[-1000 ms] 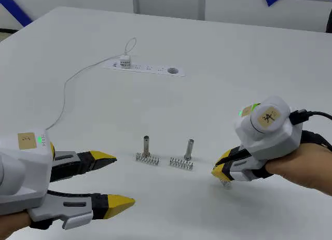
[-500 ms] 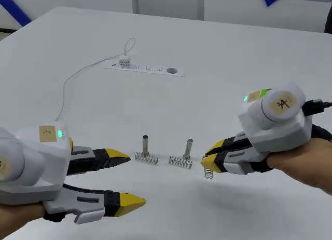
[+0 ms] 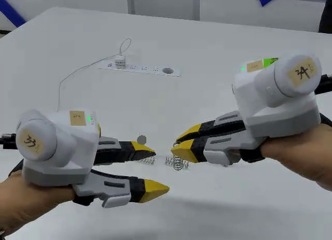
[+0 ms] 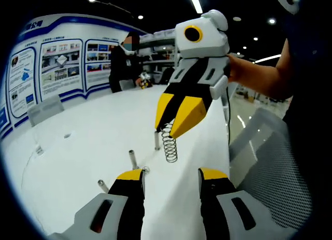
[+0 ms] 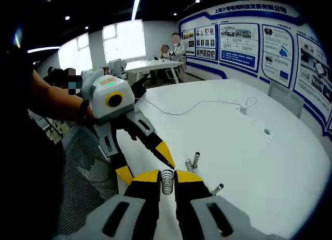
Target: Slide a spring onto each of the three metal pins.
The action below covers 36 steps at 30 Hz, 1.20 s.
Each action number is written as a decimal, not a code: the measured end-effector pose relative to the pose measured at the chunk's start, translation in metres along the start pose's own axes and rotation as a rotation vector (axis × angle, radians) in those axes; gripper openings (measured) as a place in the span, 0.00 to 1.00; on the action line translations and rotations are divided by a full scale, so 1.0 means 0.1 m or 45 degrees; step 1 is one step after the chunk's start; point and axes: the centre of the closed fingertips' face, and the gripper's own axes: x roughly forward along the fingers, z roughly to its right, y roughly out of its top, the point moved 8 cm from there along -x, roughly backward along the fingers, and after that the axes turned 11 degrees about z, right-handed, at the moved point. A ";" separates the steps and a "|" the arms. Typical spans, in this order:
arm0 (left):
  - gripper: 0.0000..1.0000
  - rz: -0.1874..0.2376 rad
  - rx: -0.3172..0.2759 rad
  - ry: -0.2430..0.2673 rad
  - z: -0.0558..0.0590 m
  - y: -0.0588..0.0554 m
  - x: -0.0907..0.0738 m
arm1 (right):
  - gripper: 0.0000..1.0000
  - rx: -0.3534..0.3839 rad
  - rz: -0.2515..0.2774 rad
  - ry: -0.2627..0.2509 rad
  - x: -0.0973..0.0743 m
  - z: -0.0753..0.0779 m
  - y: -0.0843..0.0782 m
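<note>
1. One spring [image 4: 169, 145] hangs pinched in the right claw [image 5: 166, 173], just above the tabletop [image 3: 218, 58] near the pins [image 4: 133, 159].
2. Left claw [image 4: 171, 175] spread apart, empty.
3. Light, springy wire, apt to flick free; best held by its top coils.

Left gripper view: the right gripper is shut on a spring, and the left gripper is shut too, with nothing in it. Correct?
Not quite. The left gripper is open, not shut: the left gripper view shows its fingers apart with nothing between them. The rest holds: the right gripper is shut on a spring.
</note>
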 end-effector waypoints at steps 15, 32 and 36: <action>0.23 0.051 0.009 -0.040 0.06 0.07 0.05 | 0.11 -0.004 0.026 0.068 0.07 -0.13 0.07; 0.11 0.069 -0.046 -0.039 0.06 0.10 0.06 | 0.17 -0.063 0.005 0.085 0.10 -0.16 0.04; 0.11 0.061 -0.036 -0.040 0.06 0.10 0.05 | 0.15 -0.067 0.006 0.083 0.10 -0.15 0.04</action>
